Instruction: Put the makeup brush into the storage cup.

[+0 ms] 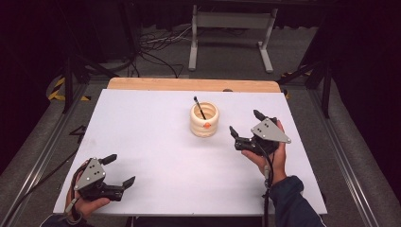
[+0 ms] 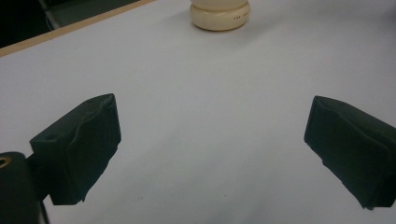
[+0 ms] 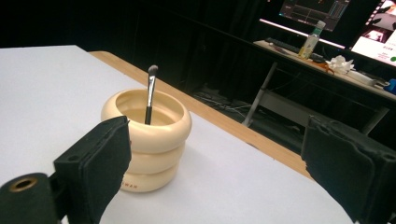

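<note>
One cream ribbed holder [image 1: 204, 120] stands upright on a white table [image 1: 156, 156], past its middle toward the far edge. One dark makeup brush [image 1: 199, 108] stands inside it, leaning, bristles up. Two hand-held grippers are above the table. The right gripper [image 1: 244, 124] sits just right of the holder, apart from it, its jaws wide apart and empty, held by a hand from below. The left gripper [image 1: 119, 169] rests near the near-left corner, well apart from the holder, jaws also spread wide with nothing between them.
</note>
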Motion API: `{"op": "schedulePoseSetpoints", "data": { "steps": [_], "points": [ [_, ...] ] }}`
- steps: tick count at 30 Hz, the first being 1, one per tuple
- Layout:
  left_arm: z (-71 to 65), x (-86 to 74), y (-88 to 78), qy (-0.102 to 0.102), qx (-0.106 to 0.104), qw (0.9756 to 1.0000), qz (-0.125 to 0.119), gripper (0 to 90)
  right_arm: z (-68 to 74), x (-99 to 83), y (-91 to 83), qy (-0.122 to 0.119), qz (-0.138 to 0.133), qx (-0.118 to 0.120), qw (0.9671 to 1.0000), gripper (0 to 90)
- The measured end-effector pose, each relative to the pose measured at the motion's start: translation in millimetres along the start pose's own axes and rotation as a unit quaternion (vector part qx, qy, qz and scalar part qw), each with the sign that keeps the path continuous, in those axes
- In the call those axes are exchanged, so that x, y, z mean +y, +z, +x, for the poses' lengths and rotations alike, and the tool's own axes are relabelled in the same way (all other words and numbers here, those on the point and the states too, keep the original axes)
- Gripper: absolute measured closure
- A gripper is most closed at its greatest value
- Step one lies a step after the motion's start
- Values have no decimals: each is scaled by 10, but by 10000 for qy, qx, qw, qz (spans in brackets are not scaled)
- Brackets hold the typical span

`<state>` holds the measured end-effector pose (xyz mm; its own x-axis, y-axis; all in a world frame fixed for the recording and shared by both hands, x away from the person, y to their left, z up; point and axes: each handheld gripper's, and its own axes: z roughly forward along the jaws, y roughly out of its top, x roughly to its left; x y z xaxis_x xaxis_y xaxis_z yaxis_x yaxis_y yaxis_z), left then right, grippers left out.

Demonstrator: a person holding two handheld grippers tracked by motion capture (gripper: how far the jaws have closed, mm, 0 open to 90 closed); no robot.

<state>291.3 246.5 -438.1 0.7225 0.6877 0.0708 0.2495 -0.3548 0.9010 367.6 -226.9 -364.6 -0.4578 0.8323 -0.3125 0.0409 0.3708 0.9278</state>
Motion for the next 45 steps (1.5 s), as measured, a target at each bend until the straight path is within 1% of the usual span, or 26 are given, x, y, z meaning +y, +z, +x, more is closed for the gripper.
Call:
{"op": "schedulePoseSetpoints", "data": {
  "steps": [2, 4, 7, 10, 11, 16, 19, 21, 24, 28, 38, 45],
  "points": [
    [-1, 1, -1, 12, 7, 10000, 0, 46, -1, -7, -12, -21, 28, 15, 10000, 89],
    [-3, 1, -2, 11, 3, 10000, 6, 46, -2, -24, -48, -118, 69, -28, 9999, 88],
    [0, 2, -6, 14, 9, 10000, 0, 46, -7, -39, -101, -183, 54, -49, 9998, 88],
    [0, 0, -2, 9, 0, 10000, 7, 45, -11, -46, -142, -171, 28, -44, 9998, 88],
    [1, 0, -3, 16, 0, 10000, 8, 45, -19, -59, -178, -218, 33, -59, 9997, 88],
    [-5, 1, -8, 31, 1, 10000, 13, 45, -29, -89, -235, -246, 62, -57, 9997, 89],
    [-3, 1, -7, 36, 0, 10000, 15, 45, -29, -130, -294, -354, 116, -103, 9993, 92],
    [-3, 3, -5, 35, -7, 10000, 11, 45, -35, -159, -320, -321, 166, -55, 9993, 92],
    [-7, 4, -3, 44, -3, 10000, 12, 45, -35, -200, -358, -407, 210, -70, 9989, 93],
    [-7, 5, -2, 43, 1, 10000, 11, 44, -32, -245, -392, -415, 267, -64, 9988, 94],
    [-10, 9, 3, 59, -18, 10000, 17, 44, -11, -372, -483, -571, 419, -35, 9975, 95],
    [-4, 18, 13, 77, -31, 10000, 11, 44, -44, -467, -587, -536, 493, -48, 9973, 95]
  ]
}}
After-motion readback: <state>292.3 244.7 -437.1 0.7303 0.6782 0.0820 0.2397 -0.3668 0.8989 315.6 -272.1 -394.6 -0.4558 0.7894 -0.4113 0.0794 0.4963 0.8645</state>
